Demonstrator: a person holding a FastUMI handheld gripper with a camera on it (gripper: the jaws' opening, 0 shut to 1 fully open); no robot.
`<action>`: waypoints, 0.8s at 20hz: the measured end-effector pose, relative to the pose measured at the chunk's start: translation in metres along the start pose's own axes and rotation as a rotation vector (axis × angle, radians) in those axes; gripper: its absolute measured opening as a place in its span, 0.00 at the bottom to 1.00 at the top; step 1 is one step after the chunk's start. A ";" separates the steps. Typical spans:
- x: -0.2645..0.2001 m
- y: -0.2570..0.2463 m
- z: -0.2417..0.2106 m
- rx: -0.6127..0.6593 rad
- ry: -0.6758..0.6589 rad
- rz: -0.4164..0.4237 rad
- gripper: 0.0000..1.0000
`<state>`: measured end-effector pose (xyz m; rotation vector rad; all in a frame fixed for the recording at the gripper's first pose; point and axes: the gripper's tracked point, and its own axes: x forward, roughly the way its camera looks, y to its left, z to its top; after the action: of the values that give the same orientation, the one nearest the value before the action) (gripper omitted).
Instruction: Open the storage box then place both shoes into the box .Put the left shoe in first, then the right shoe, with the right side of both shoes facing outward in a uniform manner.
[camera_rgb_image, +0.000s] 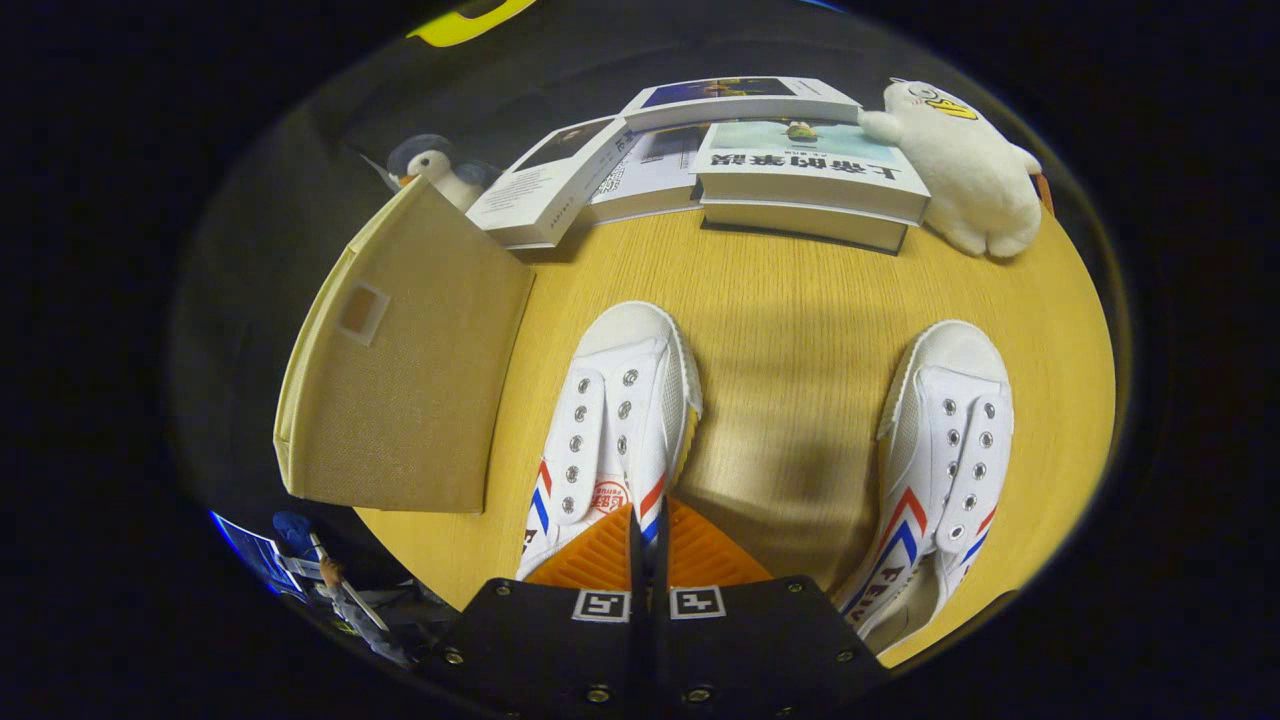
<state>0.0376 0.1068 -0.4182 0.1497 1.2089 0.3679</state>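
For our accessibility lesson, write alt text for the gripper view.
The claw, fingers closed together, sits over the heel of one white shoe; a second white shoe lies alongside on a wooden table. A beige storage box, books and two plush toys lie around.

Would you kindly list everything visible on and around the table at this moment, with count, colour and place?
Shoes: two, white with red and blue stripes; one just ahead of the fingers with its side wall running between them, the other apart to its right.
Storage box: one, beige fabric, left of the shoes at the table's edge, lid shut.
Books: several, mostly white covers, stacked and spread beyond the shoes.
White plush toy: one, right of the books.
Penguin plush: one, grey and white, beyond the box.
Table: one, light wood.
Gripper: one, black body with orange fingers, closed on the nearer shoe's side wall.
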 end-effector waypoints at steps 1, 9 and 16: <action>-0.006 0.004 0.001 0.019 -0.001 0.014 0.00; -0.065 0.039 0.027 0.009 -0.075 0.037 0.00; -0.097 0.083 0.054 -0.059 -0.099 0.073 0.00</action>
<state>0.0416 0.1539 -0.2879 0.1590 1.0962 0.4547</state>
